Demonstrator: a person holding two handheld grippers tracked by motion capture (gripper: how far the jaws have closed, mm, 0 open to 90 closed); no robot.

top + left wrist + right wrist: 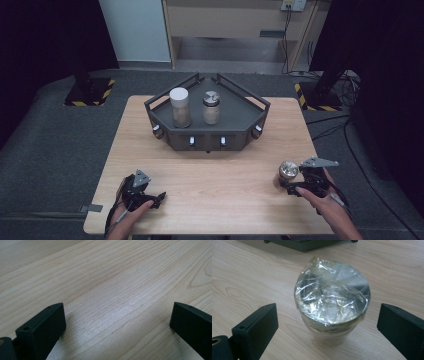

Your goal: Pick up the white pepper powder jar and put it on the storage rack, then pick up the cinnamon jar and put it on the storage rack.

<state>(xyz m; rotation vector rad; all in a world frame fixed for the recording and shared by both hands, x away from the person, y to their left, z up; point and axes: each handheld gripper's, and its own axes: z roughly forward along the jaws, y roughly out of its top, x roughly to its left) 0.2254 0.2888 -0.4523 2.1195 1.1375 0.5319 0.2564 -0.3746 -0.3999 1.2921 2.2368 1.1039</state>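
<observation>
I'm working in what looks like a lab or test cell. A light wooden desk (210, 170) stands alone on grey carpet (50, 165). Black curtains (45, 35) close off the upper left and right of the frame, stand bases marked with yellow-black hazard tape (89, 91) sit beside them, and cables (330, 127) trail over the floor at right.

The right tool (327, 322) has its two black jaws spread wide, one on either side of a small jar (331, 307) and clear of it. The jar stands upright on the pale wooden table (249, 275), its metal lid covered in crinkled clear film. A dark tray (307, 243) sits at the table's far edge of this view.
</observation>
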